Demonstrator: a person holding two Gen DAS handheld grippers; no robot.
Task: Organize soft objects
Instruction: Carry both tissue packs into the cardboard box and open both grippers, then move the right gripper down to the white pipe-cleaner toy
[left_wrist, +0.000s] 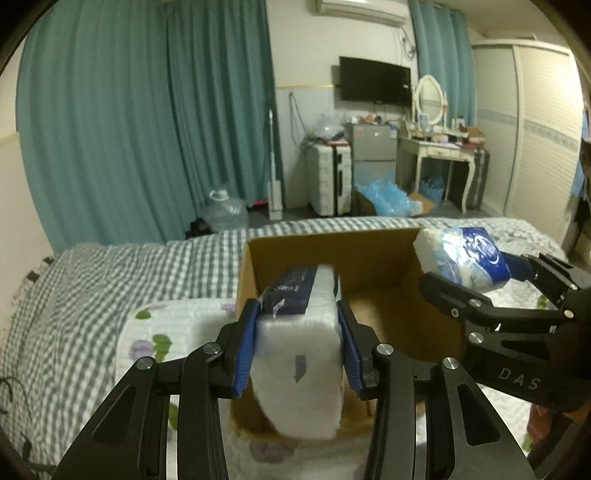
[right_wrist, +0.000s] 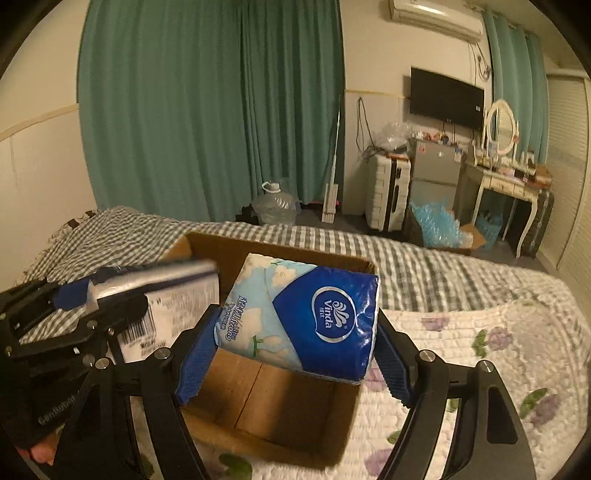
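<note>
Item 1. Open brown cardboard box (right_wrist: 280, 402), flaps up, standing on the floral white quilt (right_wrist: 480, 354) of a bed with a grey-and-white checked cover (left_wrist: 92, 295). Its floor shows bare in the right wrist view; it looks like the receptacle for the soft goods.

Item 2. Flat white tissue pack with a dark blue printed face (left_wrist: 299, 354). Held on edge in the left gripper (left_wrist: 297, 347), whose blue pads press its two broad sides; the jaws stand fairly narrow around it. It hangs over the near left part of the box, above the rim.

Item 3. Plump soft tissue pack in light blue floral and deep blue glossy wrap (right_wrist: 306, 321), brand mark facing up. Clamped by its ends in the right gripper (right_wrist: 295, 350), jaws set wide to span it. It sits over the middle of the box, clear of the walls.

Handling note, as judgement: both packs appear to be at the drop stage.
- Lower each below the rim before letting go, so neither tips out over a flap.
- Keep the two grippers apart.
- Lay the flat pack against the left wall.
- Set the plump pack beside it, not on top.
- Open the jaws fully, since the slick wrap may cling to a pad.
</note>
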